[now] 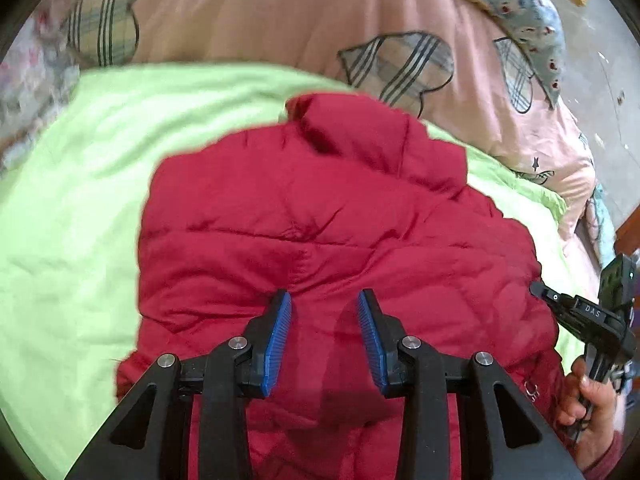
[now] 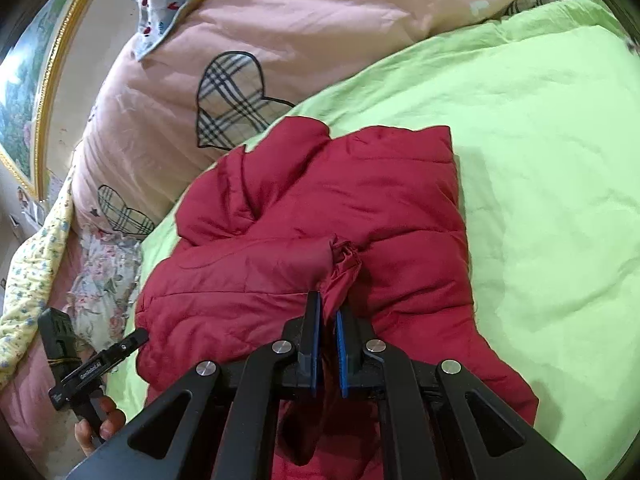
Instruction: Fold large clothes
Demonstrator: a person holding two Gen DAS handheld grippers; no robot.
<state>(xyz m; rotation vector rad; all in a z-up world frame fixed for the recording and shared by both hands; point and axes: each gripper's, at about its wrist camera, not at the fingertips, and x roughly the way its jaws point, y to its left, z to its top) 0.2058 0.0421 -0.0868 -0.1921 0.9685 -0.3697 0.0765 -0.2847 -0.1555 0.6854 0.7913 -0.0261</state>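
A red puffer jacket (image 1: 320, 208) lies on a lime green sheet (image 1: 80, 200), its collar at the far end. My left gripper (image 1: 324, 300) is open and empty just above the jacket's middle. In the right wrist view the jacket (image 2: 380, 200) lies partly folded, one sleeve laid across it. My right gripper (image 2: 328, 304) is shut on the red sleeve cuff (image 2: 342, 260) and holds it over the jacket body. The other gripper shows at the right edge of the left wrist view (image 1: 592, 316) and at the lower left of the right wrist view (image 2: 100, 364).
A pink duvet with plaid hearts (image 2: 224, 92) is bunched along the far side of the bed. A blue patterned pillow (image 1: 516, 4) lies on it. A floral cloth (image 2: 100, 280) and a gold-framed picture (image 2: 36, 80) are at the left.
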